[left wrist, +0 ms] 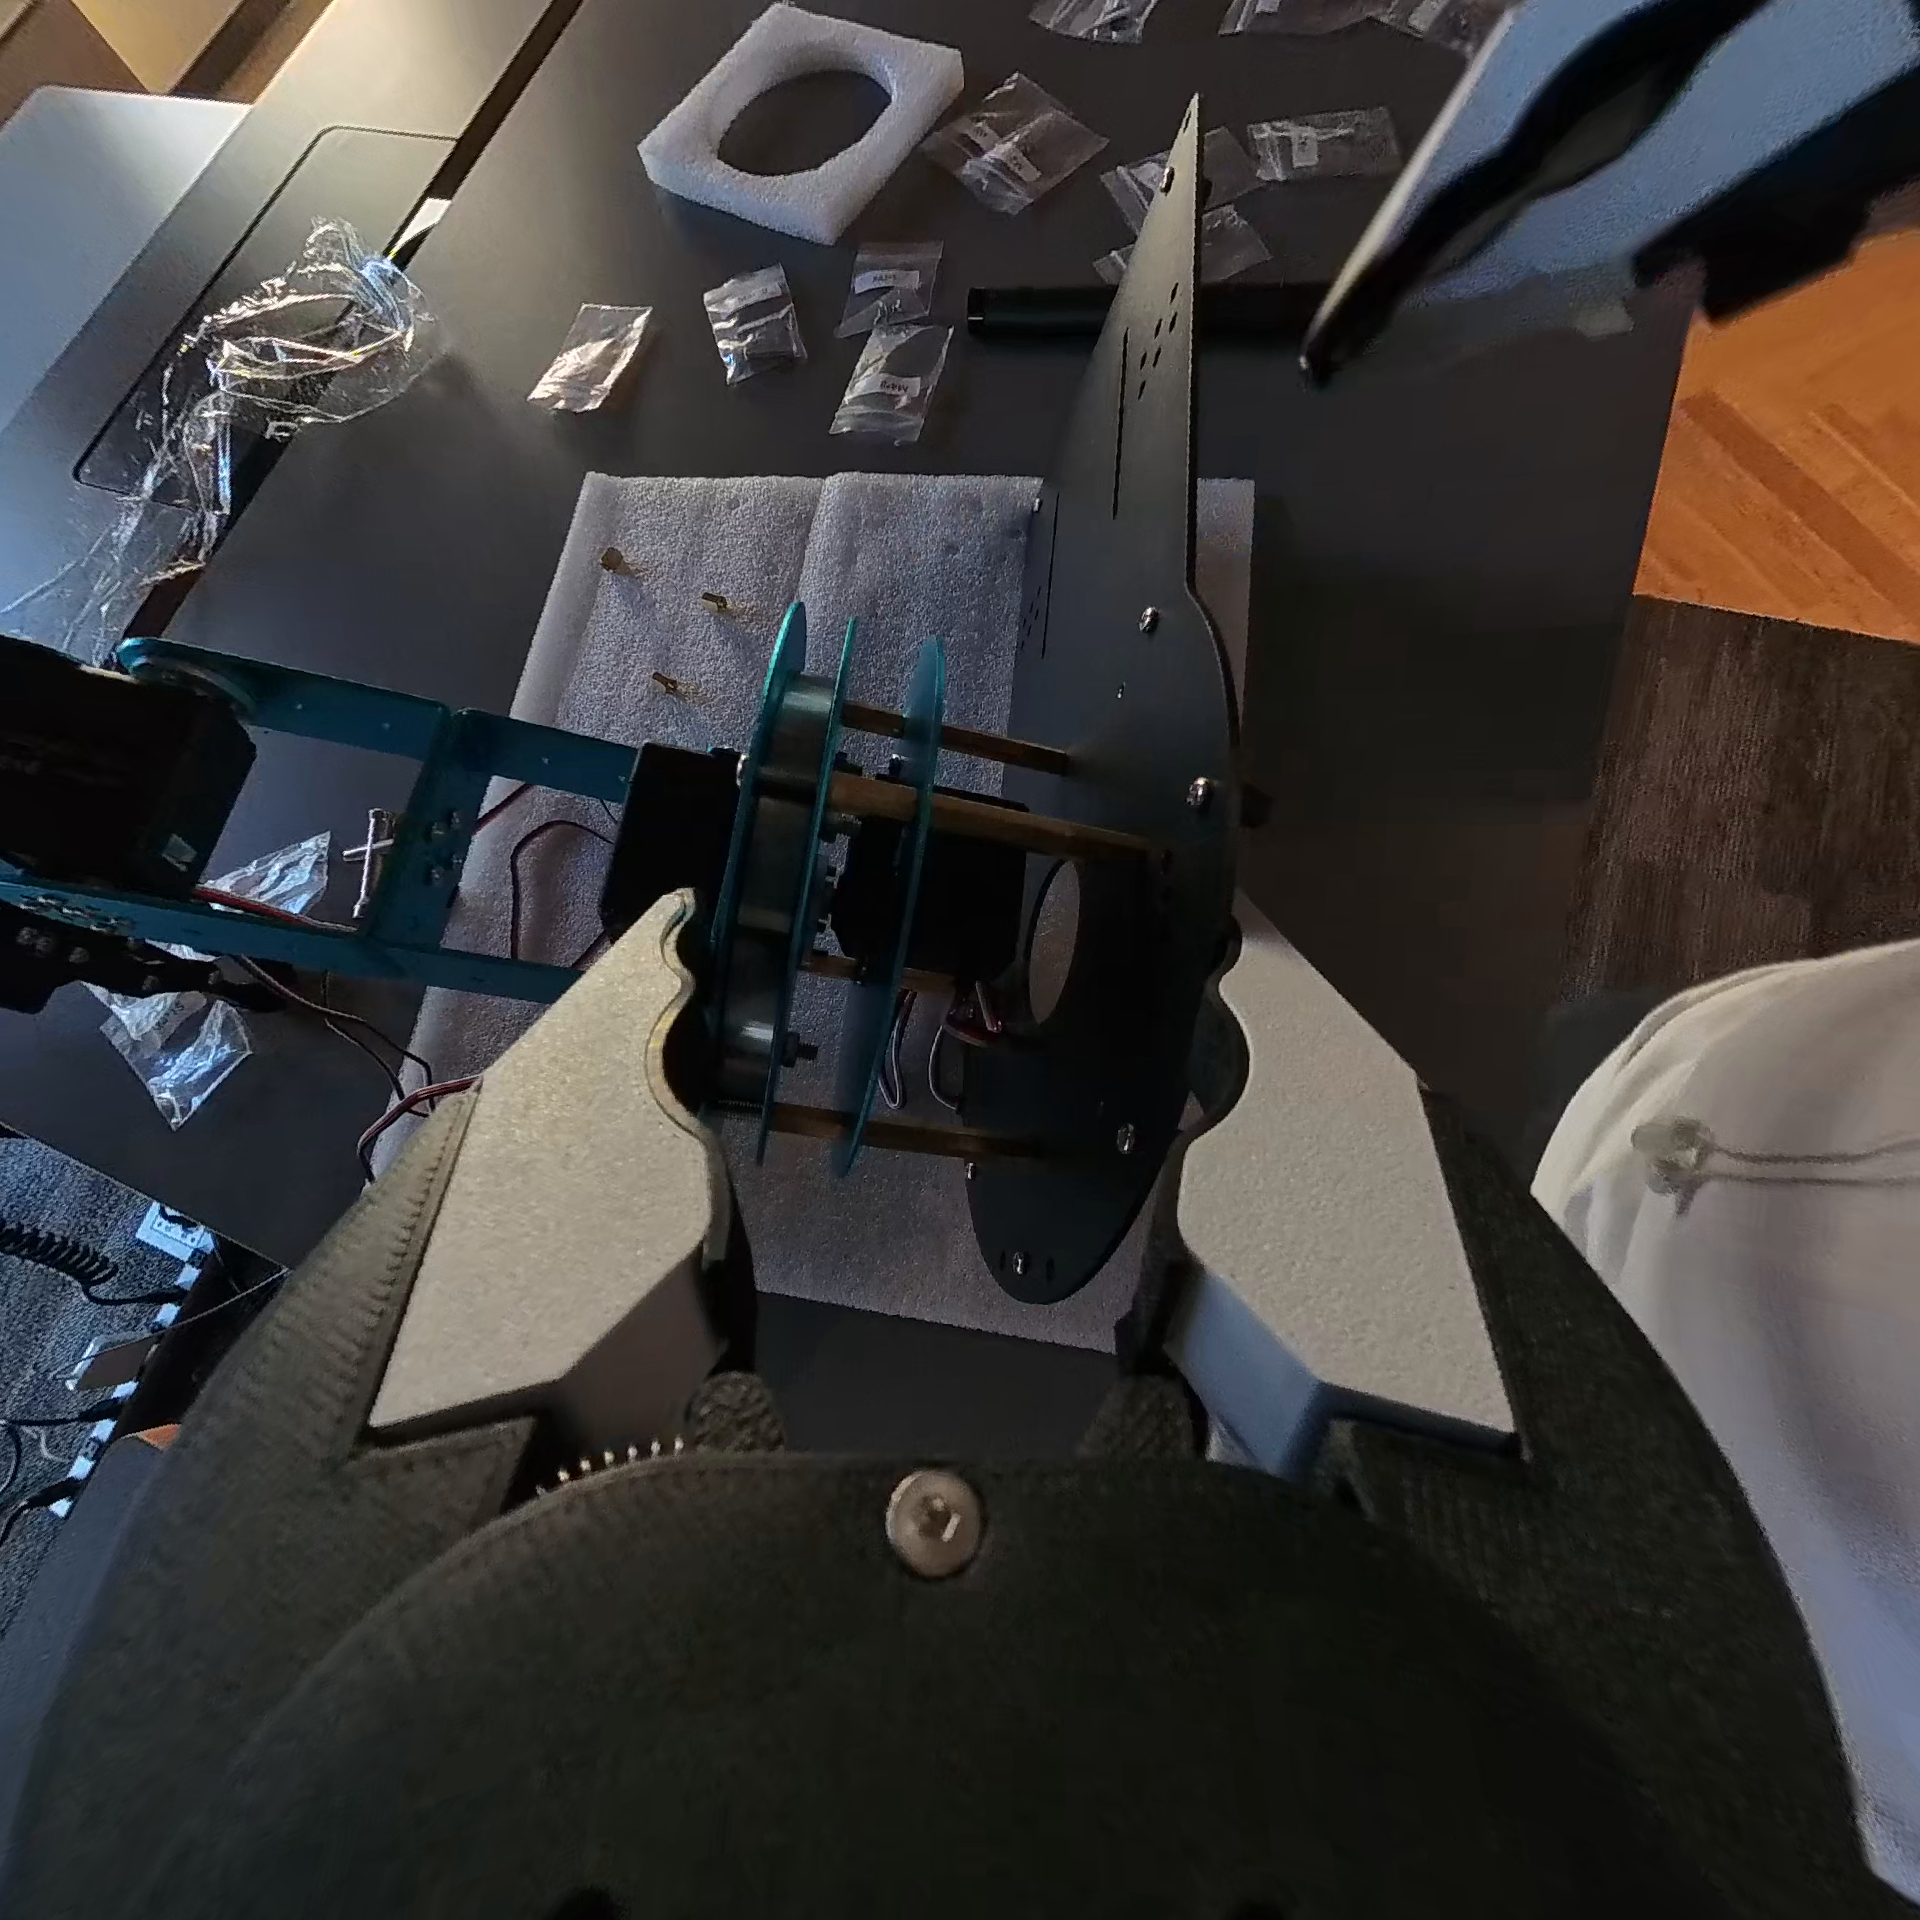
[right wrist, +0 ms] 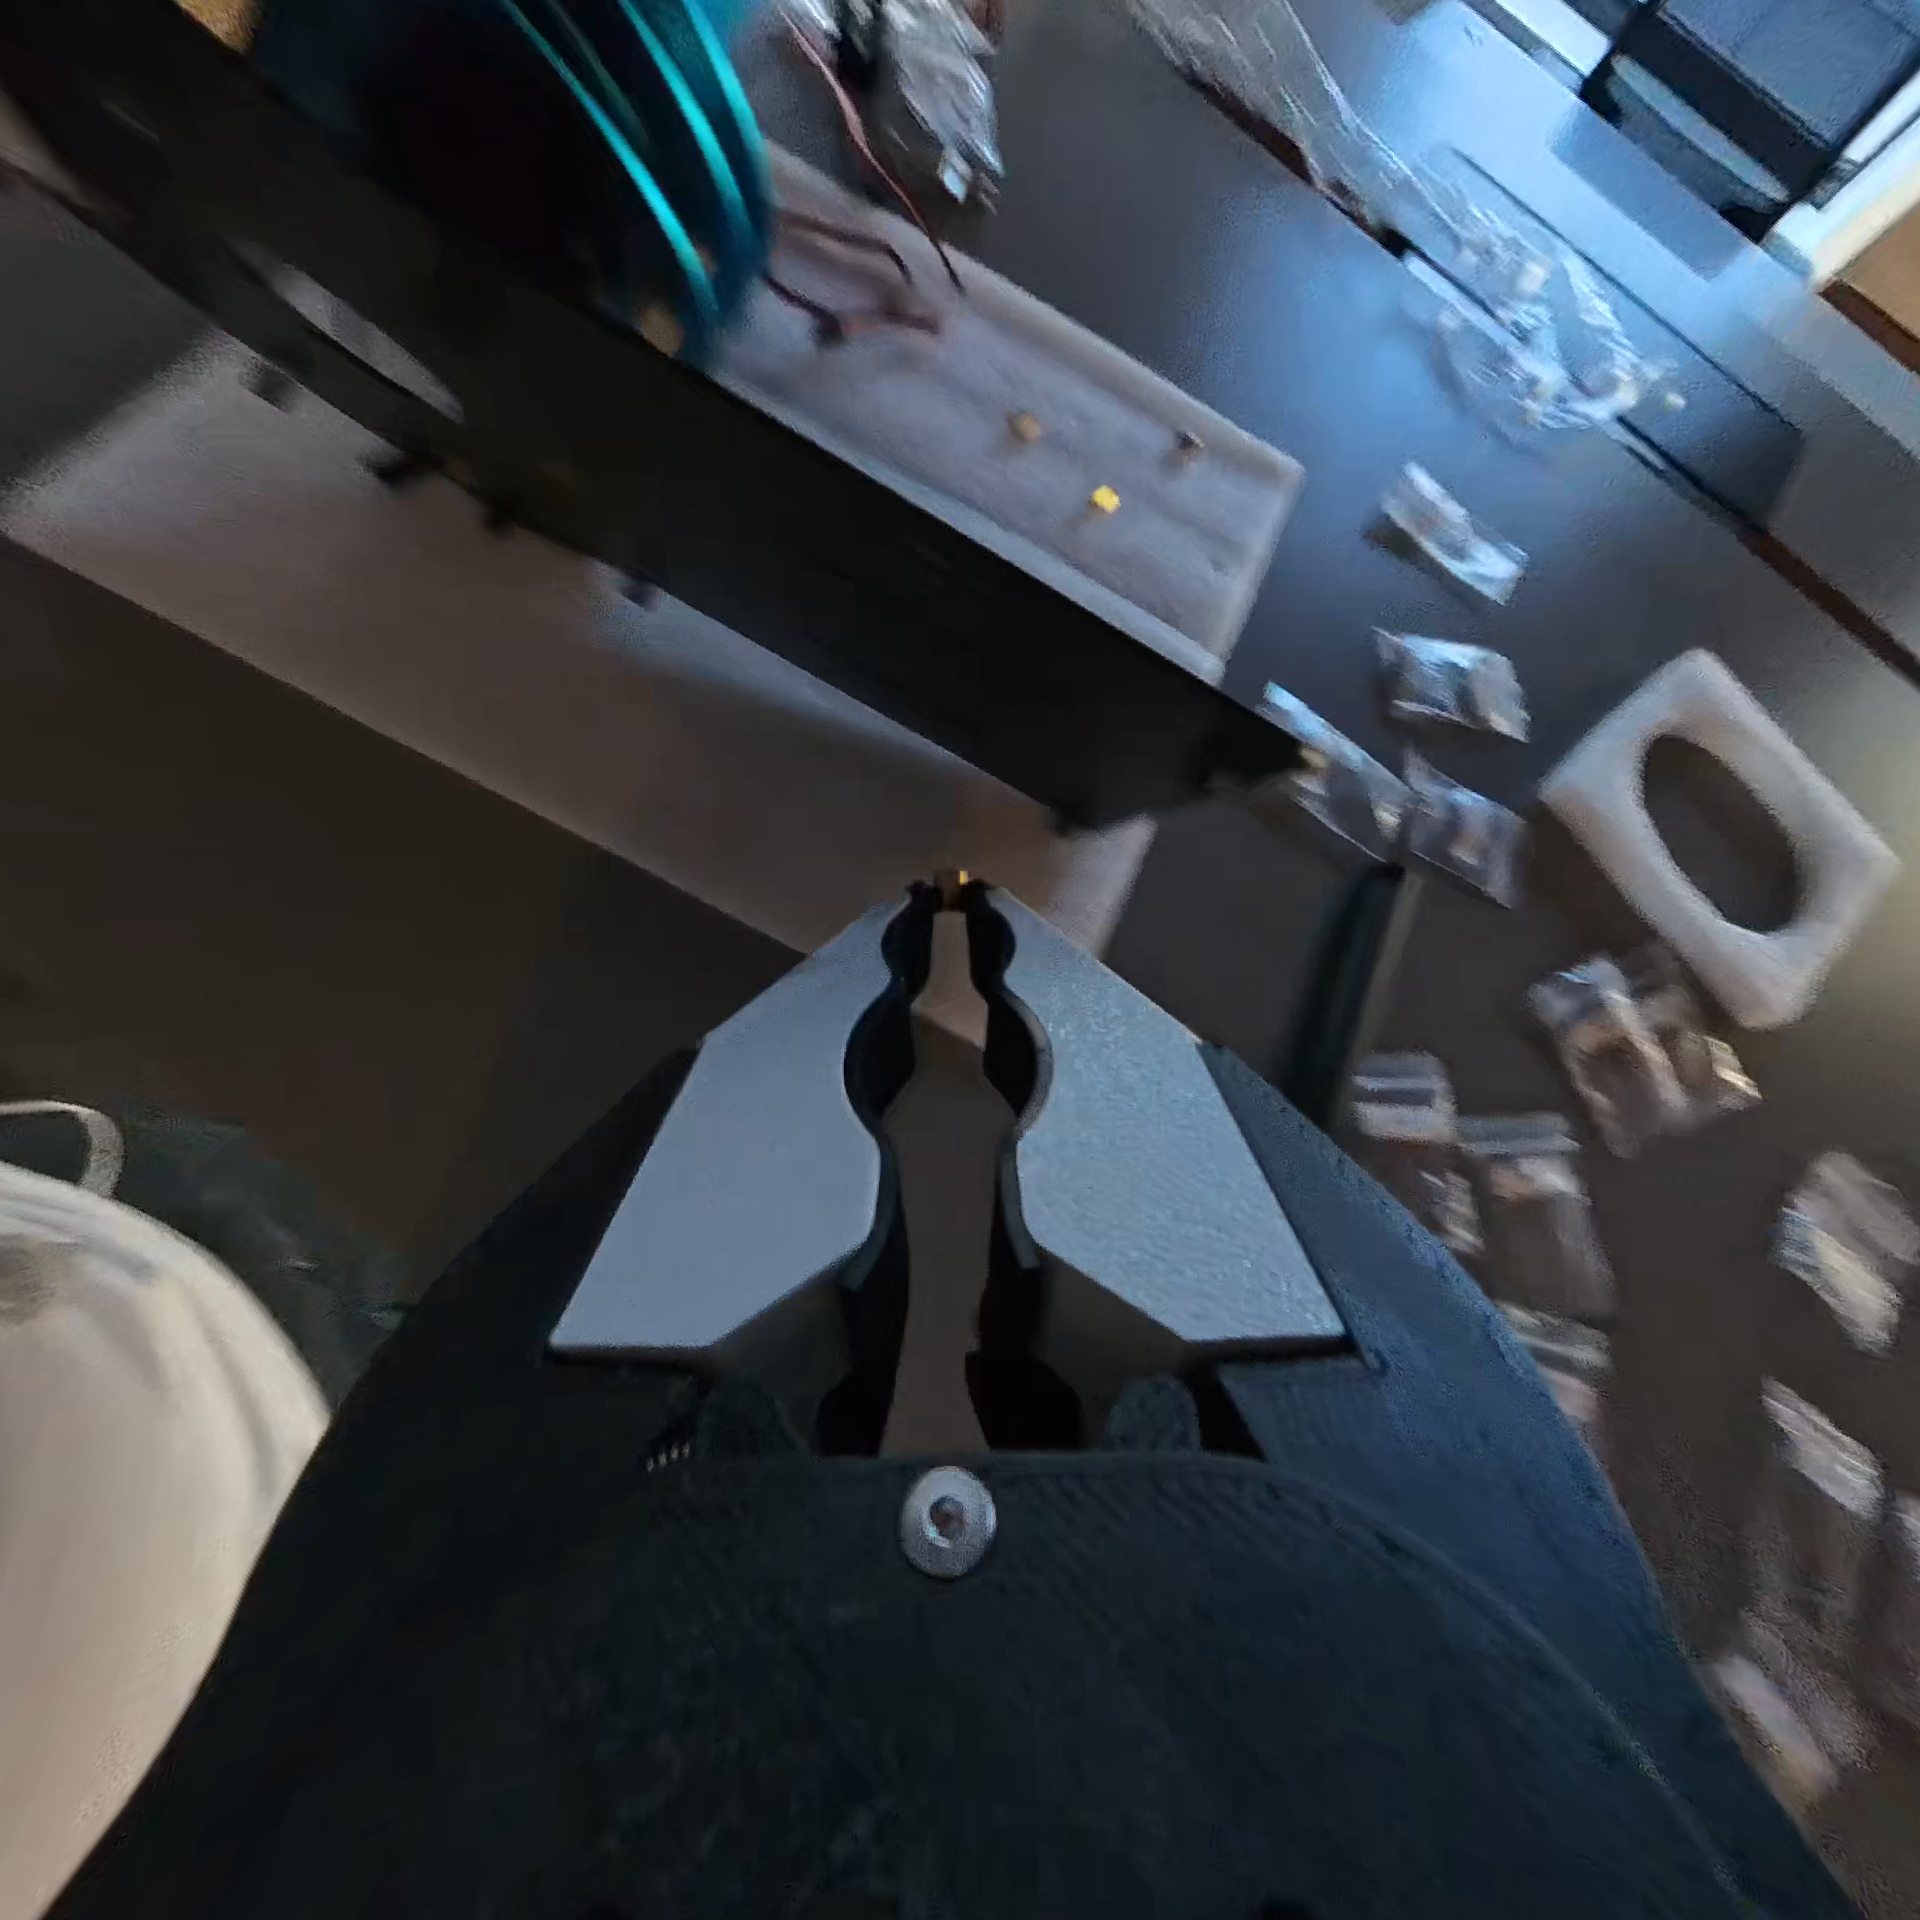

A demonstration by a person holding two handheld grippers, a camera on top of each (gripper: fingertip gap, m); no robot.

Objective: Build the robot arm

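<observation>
My left gripper (left wrist: 951,935) is shut across a robot-arm base assembly. Its left finger presses the teal discs (left wrist: 774,883) and its right finger the black base plate (left wrist: 1132,727). Brass standoffs (left wrist: 1039,826) join discs and plate. A teal arm frame (left wrist: 436,800) runs off to the left, over a white foam sheet (left wrist: 904,561). My right gripper (right wrist: 948,904) is shut on a small brass piece (right wrist: 951,885), just below the black plate's edge (right wrist: 831,582). It also shows at the top right of the left wrist view (left wrist: 1351,332). The right wrist view is blurred.
Loose brass standoffs (left wrist: 717,603) lie on the foam sheet. Small clear parts bags (left wrist: 894,353), a white foam frame (left wrist: 800,135), a black tube (left wrist: 1029,309) and crumpled clear plastic (left wrist: 281,343) lie on the dark table. A person's white garment (left wrist: 1745,1299) is at right. About 20 cm separates my left fingertips from my right.
</observation>
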